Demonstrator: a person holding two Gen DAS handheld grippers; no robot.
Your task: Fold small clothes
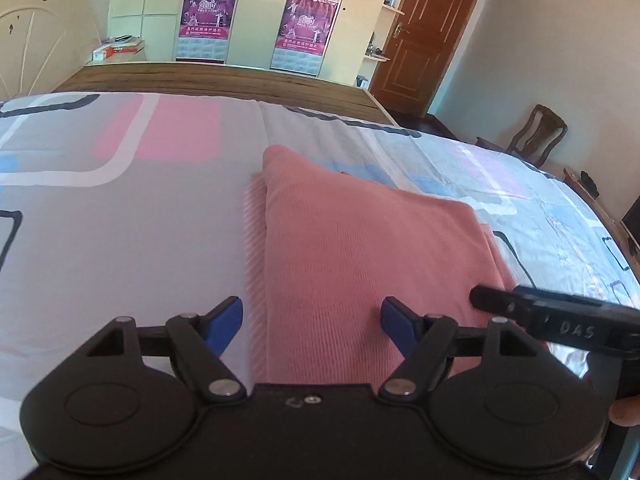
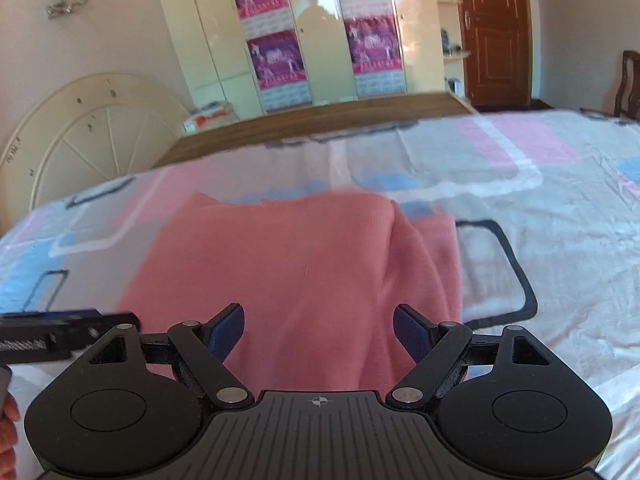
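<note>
Both grippers stand wide with nothing between the blue pads: left gripper (image 1: 312,320) and right gripper (image 2: 319,326) hover side by side over the near edge of the pink garment (image 1: 360,248), neither pressing on it

Garment lies on the patterned bedsheet (image 1: 120,220), already folded over itself into a rough rectangle, so I'd judge a fold is just laid down and the claws are free to regrip or smooth. Side-by-side at the near hem makes sense: two corners of one edge can be lifted together for the next fold toward the far side

View differences:
- left wrist view shows the garment's left border, a ribbed strip peeking out beside the top layer, and the right gripper's finger tip poking in low at the right, at the cloth's right edge; contact can't be confirmed
- right wrist view shows what the left one hides: a lower layer (image 2: 436,264) sticking out past the top layer on the right, so the stack isn't square. Left gripper's arm enters at its left edge, off the cloth, with part of a hand (image 2: 8,428) below it

Risk, as I read it: the overhanging layer will skew the next fold unless tucked first
</note>
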